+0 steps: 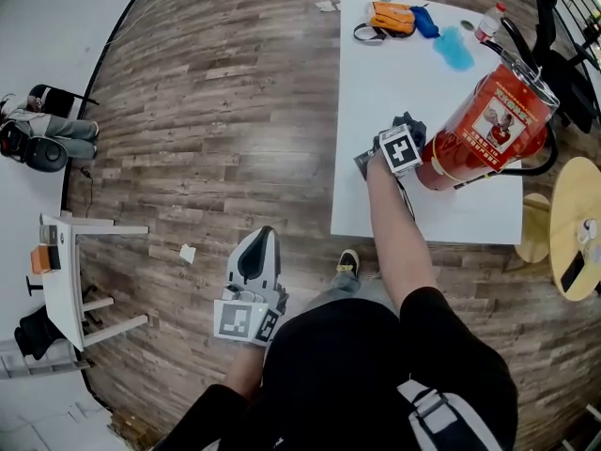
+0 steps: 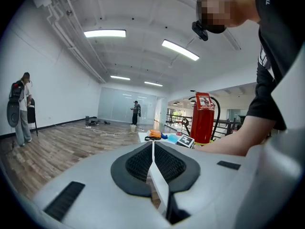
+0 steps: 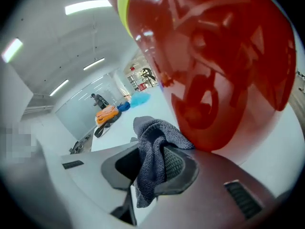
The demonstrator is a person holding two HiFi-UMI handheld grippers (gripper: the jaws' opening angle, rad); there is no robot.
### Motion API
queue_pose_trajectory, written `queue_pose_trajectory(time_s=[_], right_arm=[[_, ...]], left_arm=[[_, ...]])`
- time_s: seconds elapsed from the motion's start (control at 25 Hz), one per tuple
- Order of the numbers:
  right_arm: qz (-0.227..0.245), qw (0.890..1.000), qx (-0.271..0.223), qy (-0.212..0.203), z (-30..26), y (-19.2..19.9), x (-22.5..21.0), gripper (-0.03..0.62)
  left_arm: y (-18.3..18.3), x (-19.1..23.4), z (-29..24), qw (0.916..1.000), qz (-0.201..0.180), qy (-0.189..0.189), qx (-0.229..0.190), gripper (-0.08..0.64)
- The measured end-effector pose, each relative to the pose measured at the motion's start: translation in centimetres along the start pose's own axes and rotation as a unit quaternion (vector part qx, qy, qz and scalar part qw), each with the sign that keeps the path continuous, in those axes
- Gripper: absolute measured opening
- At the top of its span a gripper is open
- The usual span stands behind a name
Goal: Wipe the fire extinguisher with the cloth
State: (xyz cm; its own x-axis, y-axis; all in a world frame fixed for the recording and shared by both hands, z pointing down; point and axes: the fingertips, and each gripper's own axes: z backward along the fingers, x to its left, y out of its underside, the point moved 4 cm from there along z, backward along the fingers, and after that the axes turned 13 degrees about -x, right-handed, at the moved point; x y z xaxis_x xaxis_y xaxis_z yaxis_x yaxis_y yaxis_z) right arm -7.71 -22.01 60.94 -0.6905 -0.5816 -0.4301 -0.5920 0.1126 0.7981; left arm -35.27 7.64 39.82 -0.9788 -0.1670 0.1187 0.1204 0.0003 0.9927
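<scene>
Closest to the person, the left gripper [image 2: 153, 149] is held low over the wooden floor [image 1: 216, 111], beside the person's leg and off the white table [image 1: 394, 73]. Its two jaws are pressed together and nothing is between them.

Further forward, the person's right arm reaches over the near edge of the table. The right gripper [image 3: 151, 159] is clamped on a dark grey cloth [image 3: 157, 132] – the fabric is bunched between the pads, one end rising above the jaws and the other hanging below them. The upper fold of the cloth lies against the lower part of the red fire extinguisher [image 1: 488, 130], close to its base.

The extinguisher stands upright on the right side of the table, near the front corner, with its black hose [image 1: 540, 163] curving on the far side of it.

At the far end of the table lie an orange object [image 1: 392, 17], a blue thing [image 1: 454, 48] and a small bottle [image 1: 488, 22]. A round wooden table [image 1: 575, 224] stands just right of the white one.

In the left gripper view, one person [image 2: 136, 111] stands far away by a glass wall, and another person [image 2: 21, 106] stands at the left wall
</scene>
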Motion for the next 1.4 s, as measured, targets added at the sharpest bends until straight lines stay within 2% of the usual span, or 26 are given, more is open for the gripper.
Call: queue_pose_trajectory(time_s=[0.16,0.36,0.48,0.68,0.76,0.8,0.88,1.0,1.08,1.12,1.16,1.28,1.4], right_arm=[[0.012,0.999,0.009,-0.047,3.2,0.1,-2.2,0.080],[0.017,0.994,0.039,-0.103,7.1,0.0,-6.9,0.080],[0.027,0.992,0.046,-0.119,8.6,-1.1,-9.9,0.080],[0.089,0.991,0.001,-0.104,9.4,-3.7,-15.0,0.080],[0.111,0.986,-0.037,-0.118,9.3,-6.1,-16.0,0.080],[0.127,0.980,-0.064,-0.141,9.5,-7.8,-15.9,0.080],[0.172,0.956,-0.128,-0.202,11.0,-11.8,-14.3,0.079],[0.236,0.901,-0.226,-0.287,15.3,-18.0,-10.3,0.078],[0.262,0.861,-0.285,-0.329,18.7,-22.1,-7.1,0.080],[0.265,0.848,-0.304,-0.343,20.1,-24.2,-5.7,0.080],[0.260,0.844,-0.308,-0.352,21.0,-26.1,-4.6,0.080],[0.242,0.865,-0.247,-0.363,21.7,-28.7,-3.3,0.081],[0.268,0.873,-0.177,-0.368,20.5,-25.3,-4.0,0.080]], left_arm=[[0.5,-1.0,-1.4,0.9995,0.012,0.027,-0.005,0.032],[-0.3,-3.0,-4.0,0.9960,0.019,0.083,-0.028,0.032],[-0.7,-4.3,-5.2,0.9924,0.022,0.114,-0.039,0.032],[-1.0,-5.5,-6.1,0.9878,0.030,0.146,-0.045,0.032],[-0.7,-5.7,-6.4,0.9862,0.034,0.156,-0.045,0.032],[-0.5,-5.7,-6.4,0.9855,0.036,0.160,-0.044,0.032],[-0.1,-5.9,-6.6,0.9840,0.039,0.169,-0.041,0.032],[0.2,-6.5,-7.0,0.9810,0.045,0.184,-0.043,0.032],[0.0,-7.1,-7.2,0.9786,0.048,0.194,-0.048,0.032],[-0.1,-7.4,-7.3,0.9777,0.050,0.198,-0.051,0.032],[-0.3,-7.6,-7.4,0.9771,0.050,0.200,-0.054,0.032],[-0.5,-8.1,-7.4,0.9767,0.053,0.200,-0.057,0.032],[-0.1,-8.3,-7.4,0.9764,0.057,0.202,-0.053,0.032]])
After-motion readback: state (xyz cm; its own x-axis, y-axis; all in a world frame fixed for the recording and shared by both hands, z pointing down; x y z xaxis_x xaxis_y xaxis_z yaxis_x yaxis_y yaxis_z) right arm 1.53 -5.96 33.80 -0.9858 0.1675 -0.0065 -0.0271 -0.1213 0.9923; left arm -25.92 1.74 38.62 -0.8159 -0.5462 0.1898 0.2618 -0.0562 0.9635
